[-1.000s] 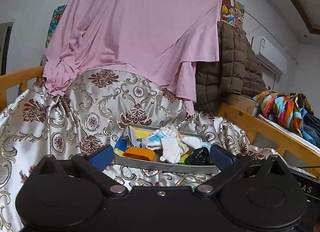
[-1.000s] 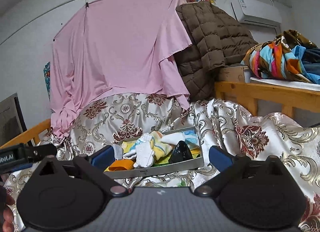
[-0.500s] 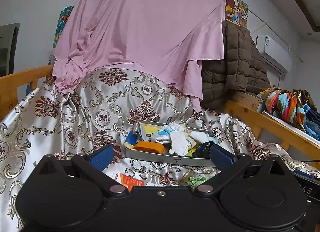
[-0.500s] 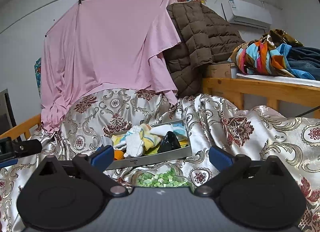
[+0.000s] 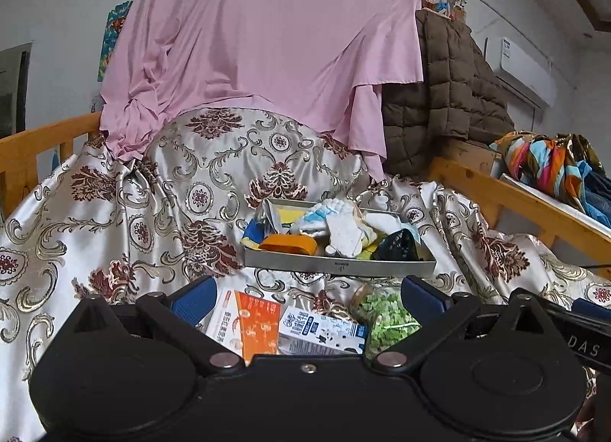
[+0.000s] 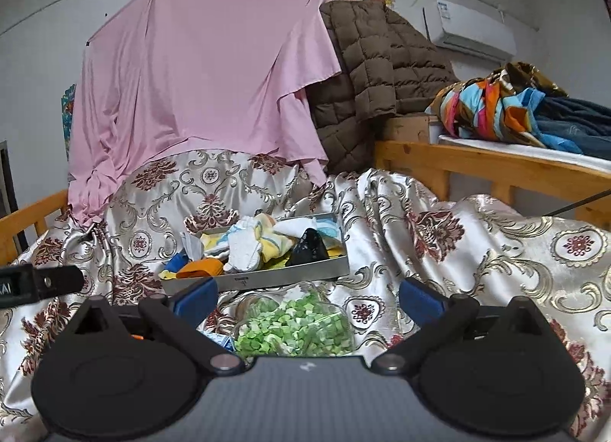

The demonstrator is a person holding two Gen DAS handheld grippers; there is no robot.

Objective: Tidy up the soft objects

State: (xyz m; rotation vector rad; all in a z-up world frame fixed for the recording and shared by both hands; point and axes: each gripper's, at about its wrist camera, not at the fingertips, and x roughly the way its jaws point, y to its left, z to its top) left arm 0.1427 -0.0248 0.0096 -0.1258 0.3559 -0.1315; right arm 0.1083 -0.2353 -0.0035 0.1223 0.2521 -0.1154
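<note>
A: Where are the soft things?
B: Piled in the grey metal tray (image 5: 340,265), on the patterned satin bedspread (image 5: 126,209) at mid-scene: a white sock (image 5: 343,232), an orange roll (image 5: 292,244) at its left, a black piece (image 5: 397,247) at its right.
A: And nearer?
B: A jar of green bits (image 6: 294,327), with cartons (image 5: 267,321) to its left.
A: The jaws?
B: The left gripper (image 5: 307,295) and right gripper (image 6: 307,295) both have jaws spread wide, holding nothing.
</note>
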